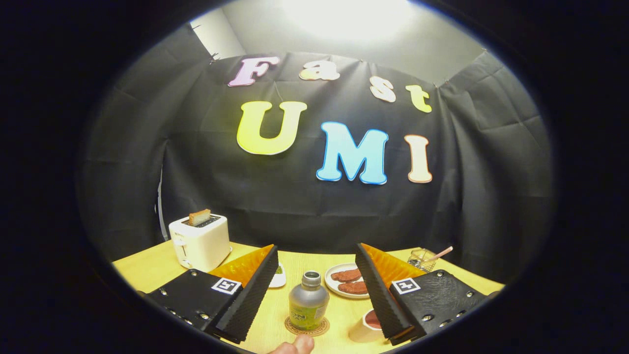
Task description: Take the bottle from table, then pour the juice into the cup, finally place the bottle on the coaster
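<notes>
The bottle [308, 301] stands on the coaster [307, 327] near the bench's [152, 268] front edge, between the spread fingers of the hand-held gripper [314, 290]. Behind it to the right lies a plate [336, 285] with patties [348, 275]. A cup [366, 327] sits right of the coaster. The toaster [200, 242], a slice of bread [199, 217] in its slot, stands at the bench's far left corner, a glass [421, 258] at the far right edge.

— Wide gap between the spread fingers of the gripper [317, 290]. Standing right in it: the bottle [308, 302] on the coaster [322, 328].
— And close by?
— Cup [366, 327] touching the right finger. Plate [339, 287] just behind. Toaster [200, 242] far off left. Bare table [147, 268] there.
</notes>
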A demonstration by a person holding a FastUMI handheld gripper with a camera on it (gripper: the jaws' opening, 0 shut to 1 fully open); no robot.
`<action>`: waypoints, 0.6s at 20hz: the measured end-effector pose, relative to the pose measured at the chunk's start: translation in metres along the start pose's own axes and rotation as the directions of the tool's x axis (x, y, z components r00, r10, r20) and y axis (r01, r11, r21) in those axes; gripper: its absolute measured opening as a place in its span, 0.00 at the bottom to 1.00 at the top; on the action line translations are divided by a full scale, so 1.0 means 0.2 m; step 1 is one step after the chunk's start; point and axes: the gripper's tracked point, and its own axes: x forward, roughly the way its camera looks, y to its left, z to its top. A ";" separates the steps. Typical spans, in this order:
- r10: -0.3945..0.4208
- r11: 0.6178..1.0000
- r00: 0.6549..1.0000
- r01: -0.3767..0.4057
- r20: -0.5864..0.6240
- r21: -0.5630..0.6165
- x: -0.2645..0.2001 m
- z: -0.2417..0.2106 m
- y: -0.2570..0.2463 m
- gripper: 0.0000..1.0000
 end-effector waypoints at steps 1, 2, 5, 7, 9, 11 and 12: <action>0.007 1.000 1.000 -0.007 0.008 -0.002 -0.04 0.07 0.00 0.96; 0.029 0.999 0.999 -0.029 0.022 0.013 -0.08 0.17 0.03 0.96; 0.087 0.994 0.995 -0.090 0.054 0.064 -0.18 0.35 0.06 0.96; 0.099 0.993 0.994 -0.102 0.055 0.062 -0.24 0.42 0.06 0.96; 0.116 0.992 0.992 -0.118 0.038 0.051 -0.26 0.46 0.05 0.96; 0.142 0.988 0.989 -0.144 0.046 0.056 -0.28 0.49 0.06 0.96; 0.147 0.987 0.988 -0.150 0.046 0.056 -0.28 0.50 0.06 0.96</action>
